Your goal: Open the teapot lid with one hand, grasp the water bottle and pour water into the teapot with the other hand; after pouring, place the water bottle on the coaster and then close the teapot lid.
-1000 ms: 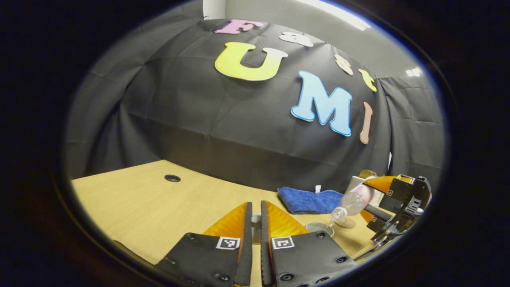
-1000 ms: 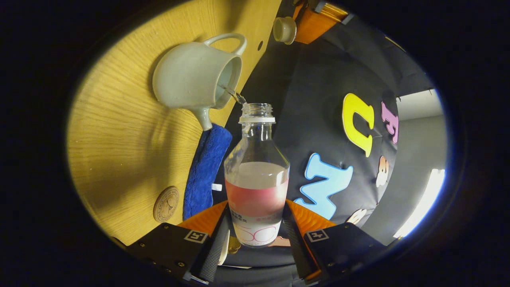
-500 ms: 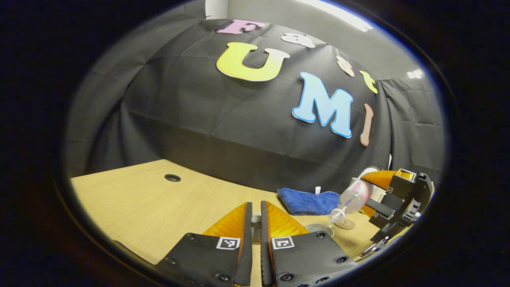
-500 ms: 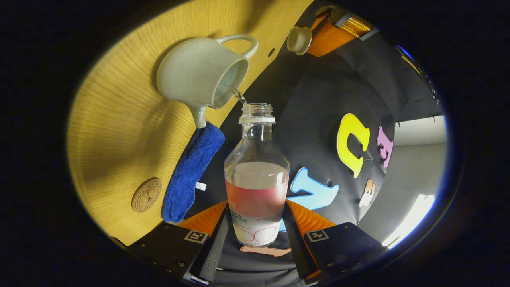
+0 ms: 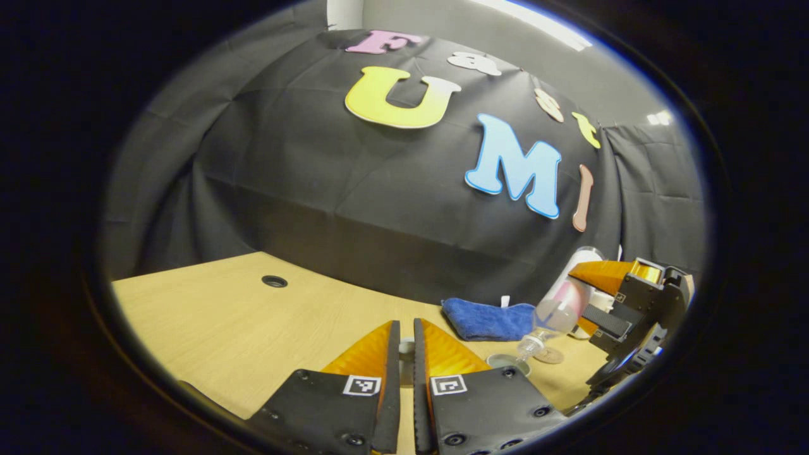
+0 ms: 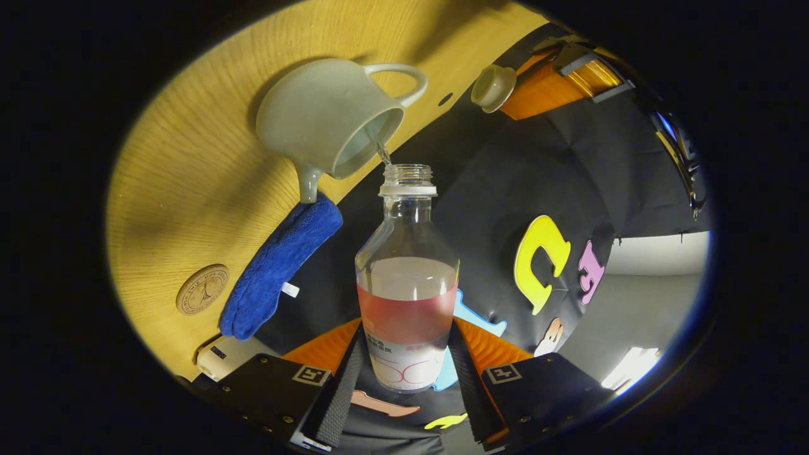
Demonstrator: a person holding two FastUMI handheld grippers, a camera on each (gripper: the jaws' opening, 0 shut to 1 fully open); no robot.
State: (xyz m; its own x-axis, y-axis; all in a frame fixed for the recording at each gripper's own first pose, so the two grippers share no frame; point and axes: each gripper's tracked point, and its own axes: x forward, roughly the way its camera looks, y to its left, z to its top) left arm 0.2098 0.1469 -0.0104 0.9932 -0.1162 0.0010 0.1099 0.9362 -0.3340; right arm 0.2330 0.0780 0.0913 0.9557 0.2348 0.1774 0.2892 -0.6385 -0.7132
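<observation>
- The bottle (image 6: 407, 278) is tipped, its long axis along the right gripper (image 6: 404, 360) and its open neck toward the teapot (image 6: 328, 120) mouth; a thin stream of water runs in.
- The teapot stands on the table (image 6: 189, 189), its spout touching the blue cloth (image 6: 278, 265); the coaster (image 6: 202, 289) is just beside the cloth.
- In the left gripper view the teapot is mostly hidden; only its rim shows.
- The right fingers press both sides of the bottle's lower body.
- The left gripper (image 5: 406, 347) is almost closed on the lid (image 6: 493, 87) (mostly hidden between its fingers).

Water bottle (image 6: 407, 278) tipped steeper, higher.
</observation>
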